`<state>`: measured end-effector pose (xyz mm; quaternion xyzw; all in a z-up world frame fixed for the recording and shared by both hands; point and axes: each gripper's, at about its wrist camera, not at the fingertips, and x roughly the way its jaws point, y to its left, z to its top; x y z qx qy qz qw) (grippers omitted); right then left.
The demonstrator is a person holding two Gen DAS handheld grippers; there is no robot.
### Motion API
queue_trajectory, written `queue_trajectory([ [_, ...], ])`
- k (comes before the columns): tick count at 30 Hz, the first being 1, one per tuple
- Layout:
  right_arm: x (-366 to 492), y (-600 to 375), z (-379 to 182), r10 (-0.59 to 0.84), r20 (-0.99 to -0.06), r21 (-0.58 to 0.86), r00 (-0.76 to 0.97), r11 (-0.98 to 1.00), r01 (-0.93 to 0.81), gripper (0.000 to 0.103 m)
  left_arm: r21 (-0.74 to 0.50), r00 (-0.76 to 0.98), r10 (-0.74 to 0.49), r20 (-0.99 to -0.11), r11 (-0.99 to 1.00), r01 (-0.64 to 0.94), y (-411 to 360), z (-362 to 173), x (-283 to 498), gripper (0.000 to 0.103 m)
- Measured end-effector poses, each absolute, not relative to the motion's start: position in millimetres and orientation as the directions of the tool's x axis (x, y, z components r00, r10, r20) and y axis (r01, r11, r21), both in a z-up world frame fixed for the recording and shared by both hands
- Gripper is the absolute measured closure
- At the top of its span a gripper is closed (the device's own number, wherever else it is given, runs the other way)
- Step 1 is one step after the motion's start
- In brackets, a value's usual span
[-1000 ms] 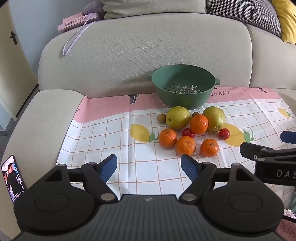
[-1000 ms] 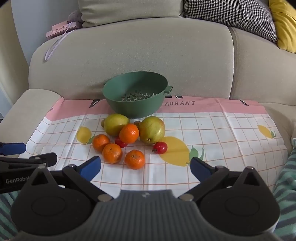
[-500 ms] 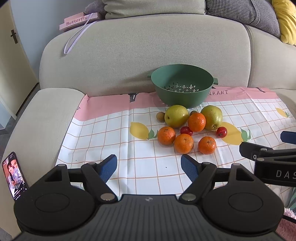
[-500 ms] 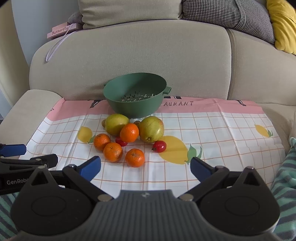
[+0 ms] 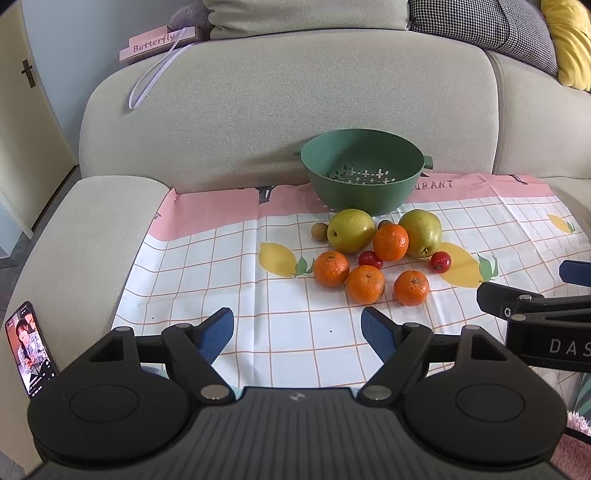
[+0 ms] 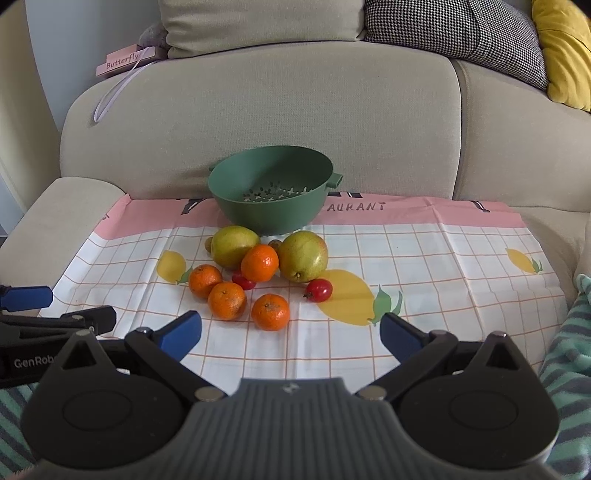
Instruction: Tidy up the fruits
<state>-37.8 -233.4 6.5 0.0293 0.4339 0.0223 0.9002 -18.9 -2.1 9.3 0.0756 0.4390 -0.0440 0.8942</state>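
A green colander (image 5: 364, 171) (image 6: 273, 190) stands empty at the back of a checked cloth (image 5: 280, 325) (image 6: 424, 258) on the sofa seat. In front of it lie two yellow-green pears (image 5: 351, 230) (image 6: 303, 256), several oranges (image 5: 365, 284) (image 6: 270, 311), two small red fruits (image 5: 440, 261) (image 6: 318, 290) and small brown fruits (image 5: 319, 231). My left gripper (image 5: 297, 332) is open and empty, near the cloth's front edge, left of the fruit. My right gripper (image 6: 290, 334) is open and empty, just short of the nearest orange.
A phone (image 5: 29, 349) with a lit screen lies on the left armrest. A pink "Butterfly" box (image 5: 159, 42) sits on the sofa back. Cushions, one houndstooth (image 6: 454, 29) and one yellow (image 6: 565, 48), lie behind. A striped teal blanket (image 6: 569, 350) lies at the right.
Both grippers have drawn slightly back and tilted, so the fruit and colander sit a little lower and closer to centre. Jaws stay open. No fruit has moved.
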Motion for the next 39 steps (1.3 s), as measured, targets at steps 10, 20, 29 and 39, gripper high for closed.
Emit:
queue_trajectory([
  [10,-38.5,-235.5,7.1,0.065,-0.785,0.073,0.616,0.997,-0.013,0.004,0.092,0.604,-0.015,-0.797,0.985,0.146,-2.6,12.1,-17.4,0.011],
  [20,-36.0,-234.7,5.1,0.063,-0.793,0.073,0.606,0.997,-0.008,0.004,0.091,0.602,-0.014,-0.798,0.985,0.145,-3.0,10.8,-17.4,0.011],
  [29,-36.0,-233.3,4.3,0.062,-0.794,0.071,0.605,0.997,-0.009,0.004,0.091,0.602,-0.014,-0.798,0.985,0.144,-3.2,10.5,-17.6,0.011],
  [39,-36.2,-232.9,3.5,0.063,-0.794,0.071,0.604,0.997,-0.010,0.004,0.091,0.603,-0.014,-0.798,0.985,0.144,-3.3,10.5,-17.6,0.011],
])
